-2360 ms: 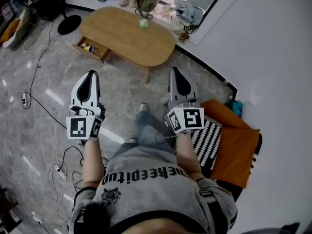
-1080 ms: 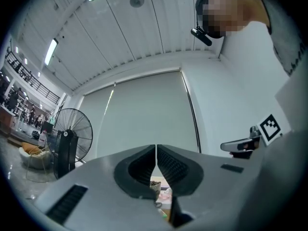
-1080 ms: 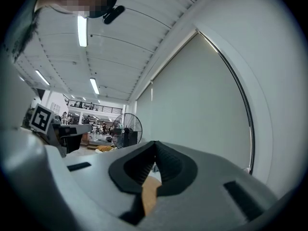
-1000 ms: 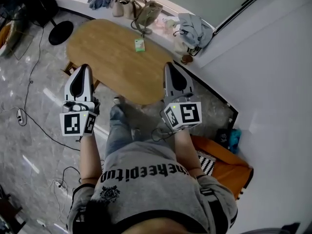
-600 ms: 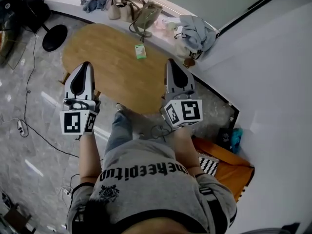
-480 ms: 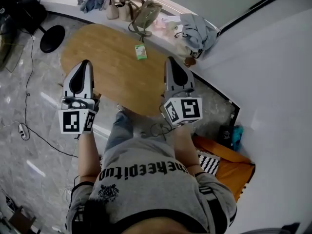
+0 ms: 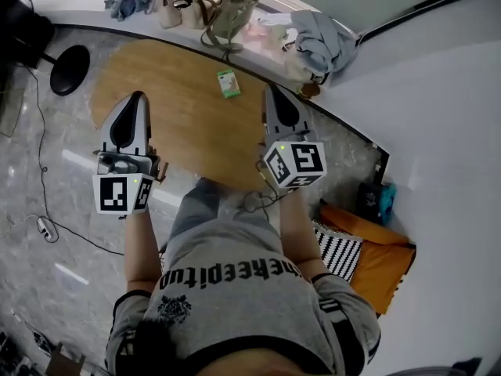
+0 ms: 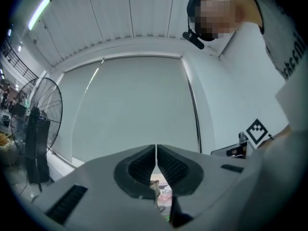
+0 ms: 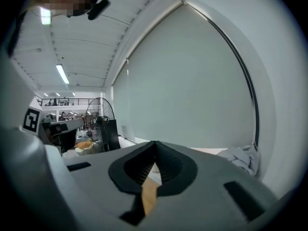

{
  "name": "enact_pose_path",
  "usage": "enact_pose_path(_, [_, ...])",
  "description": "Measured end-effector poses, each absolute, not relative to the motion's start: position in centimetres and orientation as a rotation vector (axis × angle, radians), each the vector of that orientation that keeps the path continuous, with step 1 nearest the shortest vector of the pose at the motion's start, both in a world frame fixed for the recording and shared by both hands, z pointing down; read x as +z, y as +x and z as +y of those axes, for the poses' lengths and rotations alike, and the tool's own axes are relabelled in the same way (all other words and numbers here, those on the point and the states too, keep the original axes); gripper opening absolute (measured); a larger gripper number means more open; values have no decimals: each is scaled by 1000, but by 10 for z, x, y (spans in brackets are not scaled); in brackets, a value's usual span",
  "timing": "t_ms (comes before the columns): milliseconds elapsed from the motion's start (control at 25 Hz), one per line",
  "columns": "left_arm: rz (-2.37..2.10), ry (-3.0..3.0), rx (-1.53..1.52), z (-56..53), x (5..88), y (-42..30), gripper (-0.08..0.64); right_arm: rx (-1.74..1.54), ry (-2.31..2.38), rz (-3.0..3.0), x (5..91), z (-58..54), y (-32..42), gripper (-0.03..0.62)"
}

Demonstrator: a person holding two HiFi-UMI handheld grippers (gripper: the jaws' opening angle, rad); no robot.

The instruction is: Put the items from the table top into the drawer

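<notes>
Head view shows you the one thing lying on the table: a small green packet [image 7: 228,83], flat on the wood near the far edge and well apart from both of your tools. The oval wooden table [image 7: 180,116] is bare around it. No view lets you make out the drawer.

Your left gripper [image 7: 138,95] hangs over the near left part of the tabletop and your right gripper [image 7: 274,89] over its right end, both pointing away from you, with the packet ahead and between their lines, nearer the right one. Neither touches it. In the left gripper view the jaws are pressed together with nothing between them, and the right gripper view shows the same: both tools clenched and empty.

Beyond the table, a pale ledge [image 7: 94,22] runs along the wall. An olive handbag [image 7: 228,10] and a heap of grey-blue clothes [image 7: 322,41] rest on it. A black round stand base [image 7: 69,69] sits on the marble floor [image 7: 47,163] left of the table, and a cable [image 7: 55,229] trails across the floor near your left side. To your right, by the white wall, lie an orange cushion [image 7: 385,253] and a black-and-white striped cloth [image 7: 341,247] beside it. A standing fan [image 8: 42,124] rises at the left of the left gripper view.
</notes>
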State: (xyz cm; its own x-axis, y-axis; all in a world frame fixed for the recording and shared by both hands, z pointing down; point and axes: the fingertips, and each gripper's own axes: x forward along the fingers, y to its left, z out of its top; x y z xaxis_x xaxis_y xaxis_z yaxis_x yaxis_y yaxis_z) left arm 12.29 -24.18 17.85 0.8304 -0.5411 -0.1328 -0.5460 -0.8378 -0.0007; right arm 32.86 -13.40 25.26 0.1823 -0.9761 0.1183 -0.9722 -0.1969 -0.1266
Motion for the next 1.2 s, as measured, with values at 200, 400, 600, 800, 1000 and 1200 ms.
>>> enact_pose_path(200, [792, -3042, 137, -271, 211, 148, 12, -548, -2424, 1925, 319, -161, 344, 5])
enact_pose_path(400, [726, -3098, 81, -292, 248, 168, 12, -742, -2454, 1910, 385, -181, 354, 5])
enact_pose_path(600, [688, -3138, 42, -306, 285, 180, 12, -901, -2474, 1940, 449, -195, 354, 5])
enact_pose_path(800, [665, -3178, -14, -314, 326, 190, 12, -1051, -2457, 1976, 515, -207, 356, 26])
enact_pose_path(1000, [633, -3202, -66, -318, 362, 203, 12, -1163, -2446, 2000, 579, -218, 364, 96])
enact_pose_path(1200, [611, -3221, -90, -321, 393, 209, 12, -1236, -2441, 2042, 634, -231, 368, 165])
